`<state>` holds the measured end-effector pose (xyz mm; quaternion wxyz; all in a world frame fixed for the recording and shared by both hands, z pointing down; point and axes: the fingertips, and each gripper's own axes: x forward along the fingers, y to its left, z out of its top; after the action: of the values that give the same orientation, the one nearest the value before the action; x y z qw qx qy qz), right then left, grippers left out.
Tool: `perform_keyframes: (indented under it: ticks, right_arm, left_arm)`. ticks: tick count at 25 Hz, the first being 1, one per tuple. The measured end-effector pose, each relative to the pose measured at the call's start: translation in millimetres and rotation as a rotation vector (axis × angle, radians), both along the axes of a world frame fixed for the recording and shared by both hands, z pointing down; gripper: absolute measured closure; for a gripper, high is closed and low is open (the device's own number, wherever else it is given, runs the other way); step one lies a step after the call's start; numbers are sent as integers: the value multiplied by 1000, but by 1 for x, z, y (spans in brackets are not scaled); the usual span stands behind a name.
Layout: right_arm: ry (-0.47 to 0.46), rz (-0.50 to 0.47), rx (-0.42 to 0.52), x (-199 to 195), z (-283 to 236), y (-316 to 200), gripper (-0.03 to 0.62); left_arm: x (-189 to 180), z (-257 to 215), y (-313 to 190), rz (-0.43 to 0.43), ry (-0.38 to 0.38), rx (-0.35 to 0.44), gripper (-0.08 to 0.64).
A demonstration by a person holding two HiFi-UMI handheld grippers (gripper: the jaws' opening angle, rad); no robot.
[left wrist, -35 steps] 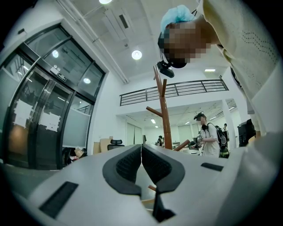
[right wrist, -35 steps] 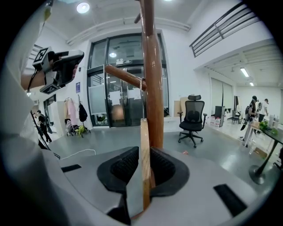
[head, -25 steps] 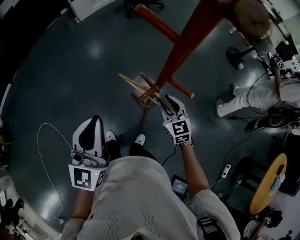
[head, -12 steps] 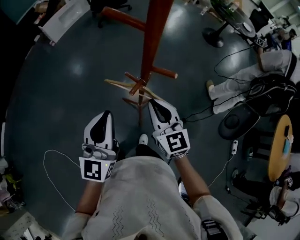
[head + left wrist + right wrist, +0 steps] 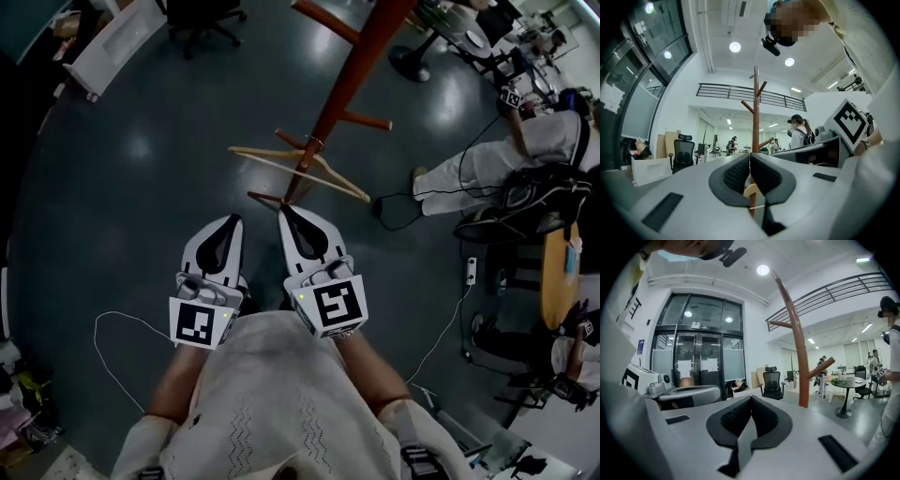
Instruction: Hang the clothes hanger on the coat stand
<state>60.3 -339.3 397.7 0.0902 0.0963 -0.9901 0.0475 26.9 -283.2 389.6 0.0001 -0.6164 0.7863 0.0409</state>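
The red-brown coat stand (image 5: pixel 361 66) rises from the dark floor ahead of me. The pale wooden clothes hanger (image 5: pixel 342 185) hangs by its hook from a low peg on the stand, free of both grippers. My right gripper (image 5: pixel 286 214) is shut and empty, its tip a short way from the stand's lower peg and apart from the hanger. Beside it, my left gripper (image 5: pixel 232 220) is shut too. In the left gripper view the pole (image 5: pixel 755 117) stands straight ahead of the left gripper (image 5: pixel 750 161), and part of the hanger (image 5: pixel 752 191) shows below its tips. In the right gripper view the pole (image 5: pixel 799 357) is right of the shut right gripper (image 5: pixel 751 399).
A person in white trousers (image 5: pixel 469 178) sits at the right beside bags and cables. An office chair (image 5: pixel 202 14) and a white box (image 5: pixel 112 42) are at the far left. A white cable (image 5: pixel 122 328) loops on the floor at my left. A round table (image 5: pixel 553 281) stands at right.
My right gripper let go of the hanger, closed and drew back toward my body. The hanger stays on the stand's peg. The left gripper moved up beside the right one.
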Motion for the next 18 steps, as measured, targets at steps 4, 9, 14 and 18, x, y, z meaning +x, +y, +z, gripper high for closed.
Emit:
perform_keyframes:
  ticks: [4,9,14,18]
  right_arm:
    - [-2,49,-17,-9,0,47,572]
    - [-5,97,-16,-7,4,88,572]
    - [-12,148,-3,-12,4,114,572]
    - [-18,174,12,-5,3,131,572]
  left_arm:
    - [-13,-7,39,13,31,41,546]
    - [-12,-3,74,53,37,43,546]
    - [-19,12,98,114,56,-4,546]
    - [-11,19,110,166,69,-17,546]
